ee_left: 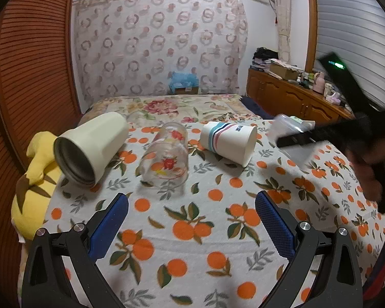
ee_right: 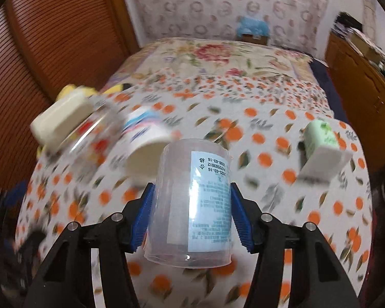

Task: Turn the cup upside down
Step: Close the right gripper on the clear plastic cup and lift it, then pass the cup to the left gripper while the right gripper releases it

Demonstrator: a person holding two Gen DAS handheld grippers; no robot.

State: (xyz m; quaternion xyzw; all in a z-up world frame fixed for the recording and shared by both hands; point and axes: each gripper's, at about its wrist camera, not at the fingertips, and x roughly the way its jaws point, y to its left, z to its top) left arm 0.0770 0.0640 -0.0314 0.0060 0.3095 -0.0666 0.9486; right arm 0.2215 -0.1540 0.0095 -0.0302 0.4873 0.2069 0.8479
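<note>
Cup point(ee_right: 192, 200), clear plastic, sits clamped in your right hand-held gripper point(ee_right: 191, 214) above the orange-print bed cover point(ee_right: 269, 174) (probably mid-turn; the view is blurred). Finish rotating, lower rim-down squarely, then release. Left hand-held gripper point(ee_left: 192, 220) hangs open.

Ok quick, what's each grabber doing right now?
Left gripper: open, holding nothing.
Right gripper: shut on the clear plastic cup.
</note>
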